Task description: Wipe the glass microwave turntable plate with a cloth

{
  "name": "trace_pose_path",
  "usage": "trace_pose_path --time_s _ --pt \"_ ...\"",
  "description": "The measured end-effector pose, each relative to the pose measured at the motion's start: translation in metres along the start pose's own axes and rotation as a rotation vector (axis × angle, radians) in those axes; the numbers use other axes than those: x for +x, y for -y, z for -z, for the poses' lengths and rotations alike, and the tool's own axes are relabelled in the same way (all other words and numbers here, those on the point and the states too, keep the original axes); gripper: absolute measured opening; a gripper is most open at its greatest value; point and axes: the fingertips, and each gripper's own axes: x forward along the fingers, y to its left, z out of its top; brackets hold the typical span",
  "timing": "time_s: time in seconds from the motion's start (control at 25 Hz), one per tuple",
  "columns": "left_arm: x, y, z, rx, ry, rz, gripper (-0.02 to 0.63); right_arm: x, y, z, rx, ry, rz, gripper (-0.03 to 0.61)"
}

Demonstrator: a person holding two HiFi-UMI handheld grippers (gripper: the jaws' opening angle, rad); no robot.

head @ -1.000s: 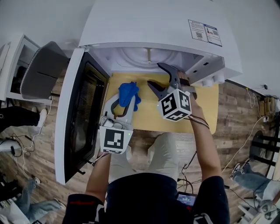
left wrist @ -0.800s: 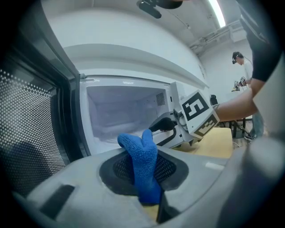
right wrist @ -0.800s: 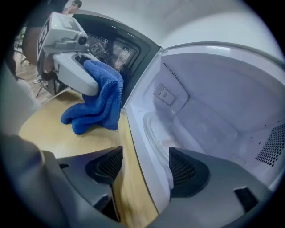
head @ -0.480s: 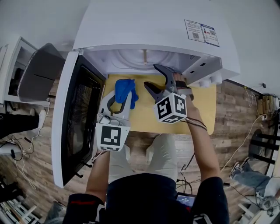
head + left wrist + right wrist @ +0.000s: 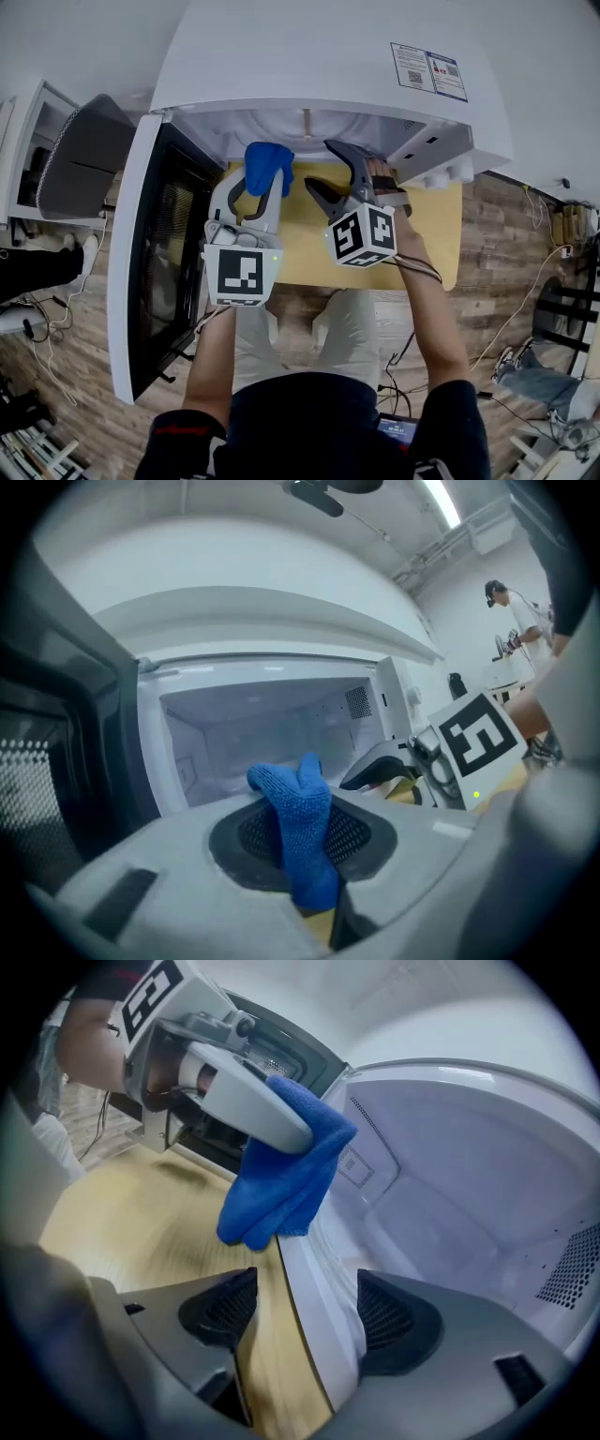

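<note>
Two grippers: the left gripper (image 5: 305,846) is clamped tight on the one blue cloth (image 5: 298,808), held at the single open microwave's (image 5: 309,56) mouth. The right gripper (image 5: 300,1321) gapes wide, empty (front lip between its jaws). I can't make out the turntable plate.

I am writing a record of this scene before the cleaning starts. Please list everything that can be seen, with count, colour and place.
microwave: one, white, on the table, cavity open toward the person
microwave door: one, white frame with dark window, swung open at left
cloth: one, blue, at the cavity's mouth
table: one, yellow, under the microwave
printed labels: two, white, on the microwave's top, right side
floor: brown wood, around the table
glass plate: cannot be made out
left gripper: one, light grey, fingers shut on the cloth
right gripper: one, dark grey, fingers apart, gripping nothing, right of the cloth
</note>
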Motion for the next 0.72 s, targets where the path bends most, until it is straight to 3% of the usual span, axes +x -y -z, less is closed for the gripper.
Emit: trace_pose_path --time_s 0.24,0.72 --pt "0.021 -0.013 -0.019 0.06 0.045 -0.017 0.064 -0.001 0.0 -0.001 0.013 0.004 -0.01 0.293" --pt "0.05 -0.029 -0.025 0.071 0.064 -0.041 0.064 0.0 -0.001 -0.001 0.001 0.004 -0.008 0.293"
